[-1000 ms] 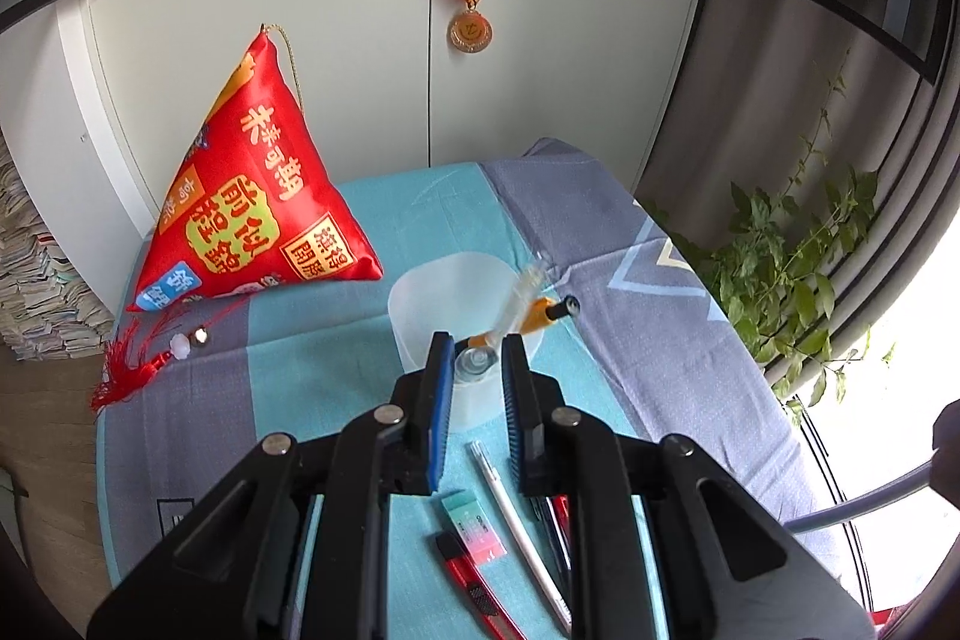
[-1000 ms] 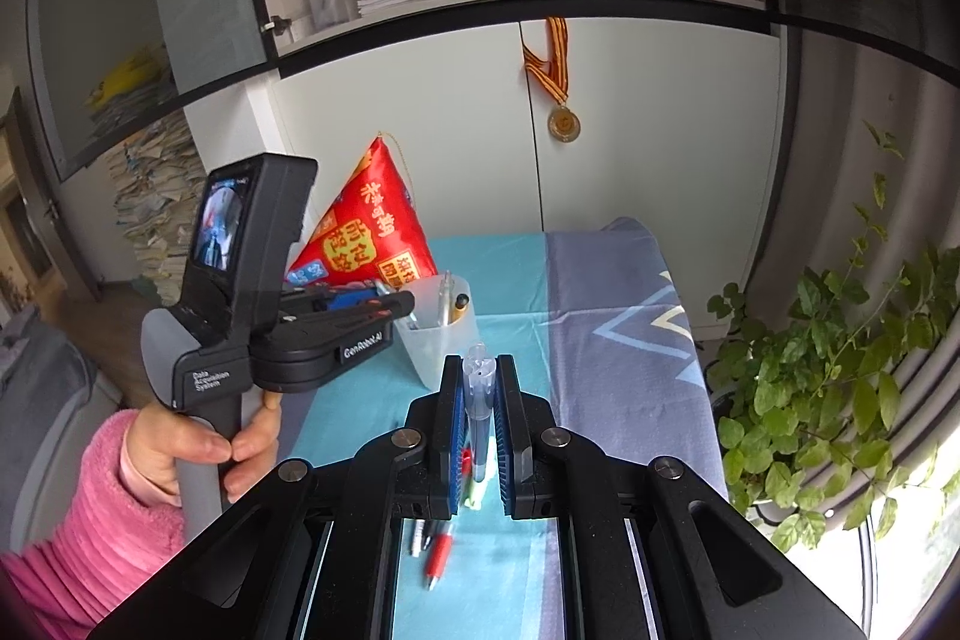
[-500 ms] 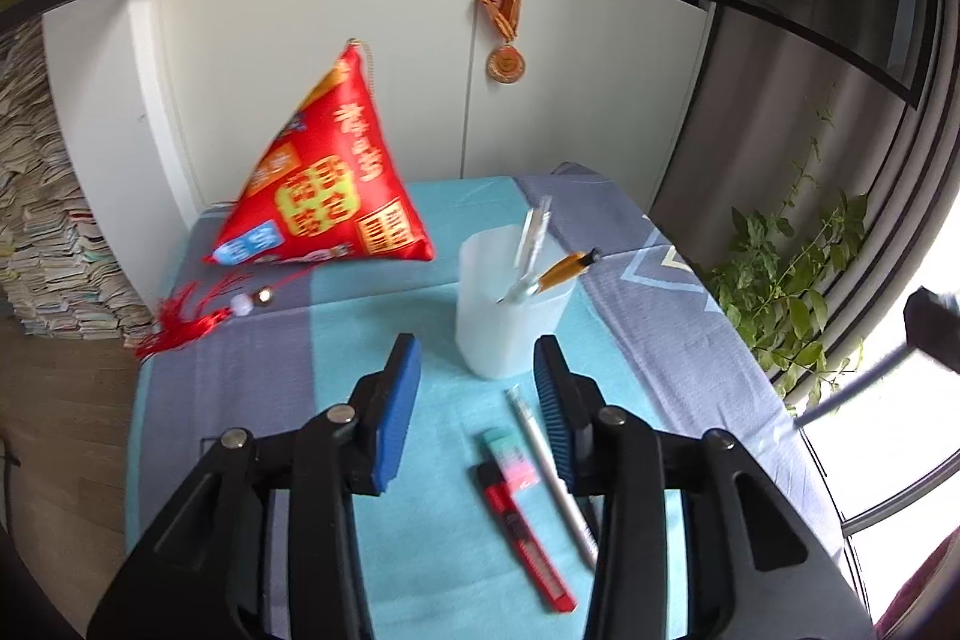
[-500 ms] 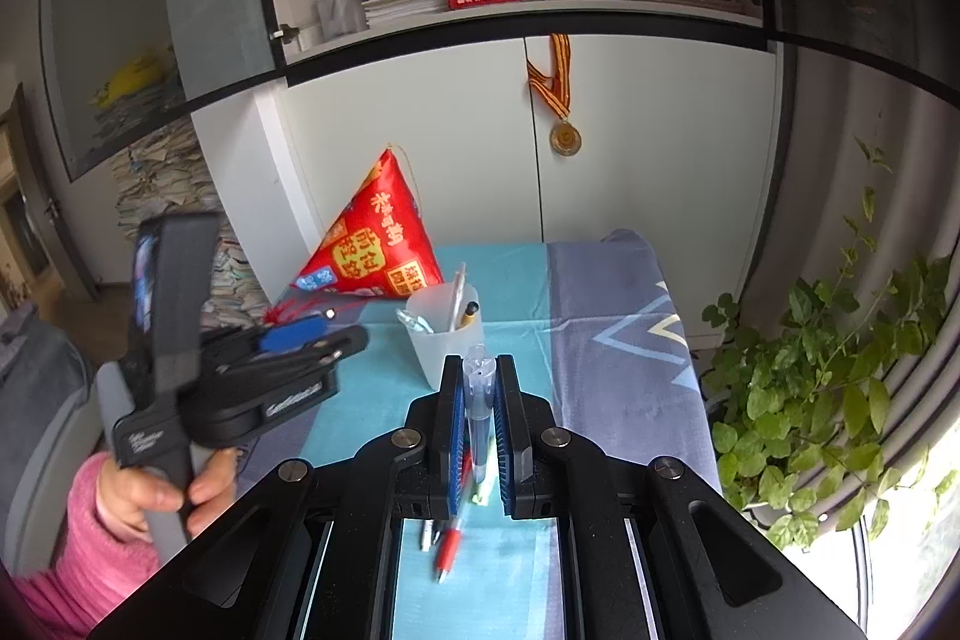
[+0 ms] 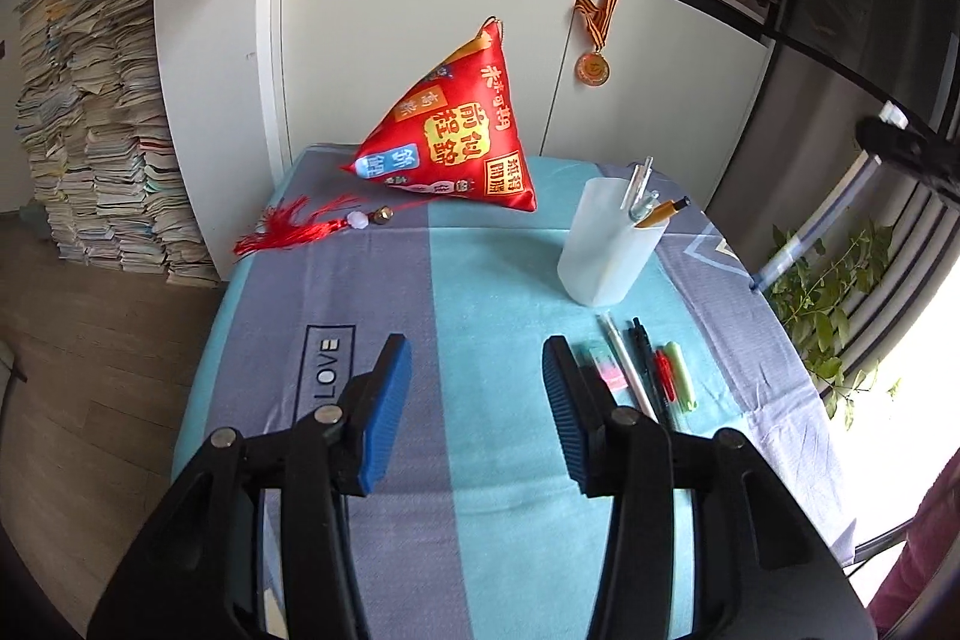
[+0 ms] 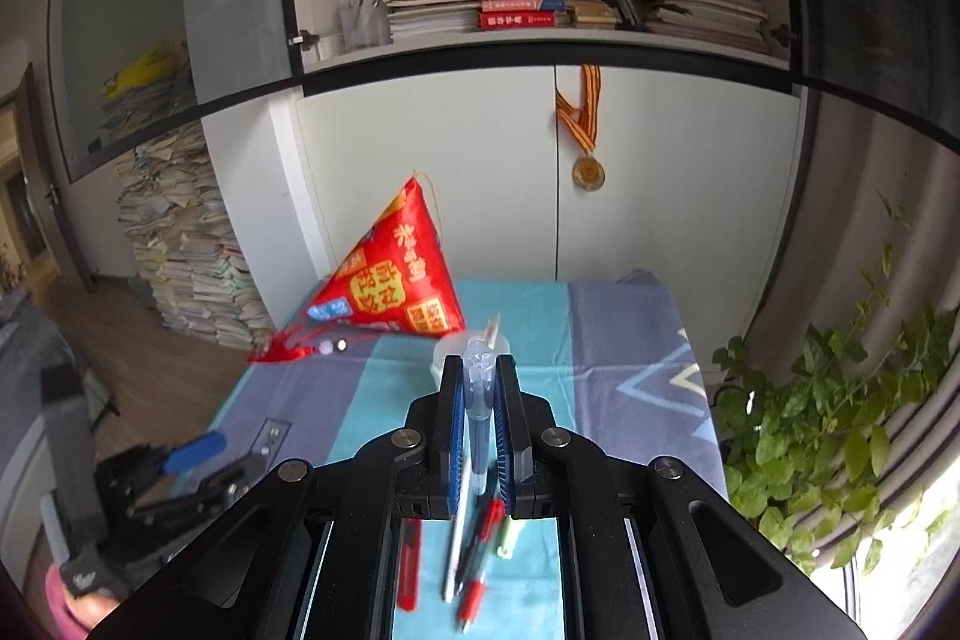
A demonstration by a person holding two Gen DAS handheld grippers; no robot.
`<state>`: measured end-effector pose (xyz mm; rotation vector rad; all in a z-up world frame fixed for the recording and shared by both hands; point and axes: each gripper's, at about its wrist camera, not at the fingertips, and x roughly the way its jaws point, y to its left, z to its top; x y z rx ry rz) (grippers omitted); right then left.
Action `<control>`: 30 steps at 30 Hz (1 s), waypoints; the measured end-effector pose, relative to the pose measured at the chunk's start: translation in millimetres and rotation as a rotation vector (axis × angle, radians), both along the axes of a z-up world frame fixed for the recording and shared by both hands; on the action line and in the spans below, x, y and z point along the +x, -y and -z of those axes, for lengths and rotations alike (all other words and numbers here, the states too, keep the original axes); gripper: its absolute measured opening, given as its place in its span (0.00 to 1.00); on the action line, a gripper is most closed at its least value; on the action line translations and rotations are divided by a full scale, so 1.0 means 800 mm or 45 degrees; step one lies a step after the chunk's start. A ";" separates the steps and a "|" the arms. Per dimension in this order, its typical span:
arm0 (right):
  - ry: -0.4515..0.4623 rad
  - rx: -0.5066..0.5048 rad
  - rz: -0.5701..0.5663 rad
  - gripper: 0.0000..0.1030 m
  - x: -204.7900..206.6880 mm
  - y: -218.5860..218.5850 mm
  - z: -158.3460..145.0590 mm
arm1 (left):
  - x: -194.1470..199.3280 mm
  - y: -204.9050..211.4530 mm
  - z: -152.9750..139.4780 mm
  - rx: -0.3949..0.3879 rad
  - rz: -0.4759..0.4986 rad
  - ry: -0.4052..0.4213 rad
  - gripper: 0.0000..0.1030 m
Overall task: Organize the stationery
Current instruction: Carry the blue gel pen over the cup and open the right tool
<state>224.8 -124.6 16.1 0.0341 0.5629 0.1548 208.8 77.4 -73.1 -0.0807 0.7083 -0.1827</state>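
Right gripper [image 6: 480, 415] clamps pen [image 6: 479, 418] upright; cup [image 5: 612, 244] just ahead. Left gripper [image 5: 477, 409], jaws just opened, empty, farther back.

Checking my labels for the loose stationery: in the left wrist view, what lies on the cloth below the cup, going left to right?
Pastel eraser → white pen → black pen → red pen → green highlighter.
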 end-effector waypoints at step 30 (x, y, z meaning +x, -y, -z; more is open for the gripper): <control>-0.163 0.010 0.076 0.10 0.150 -0.014 0.078 | 0.038 0.003 0.048 0.034 0.061 -0.087 0.48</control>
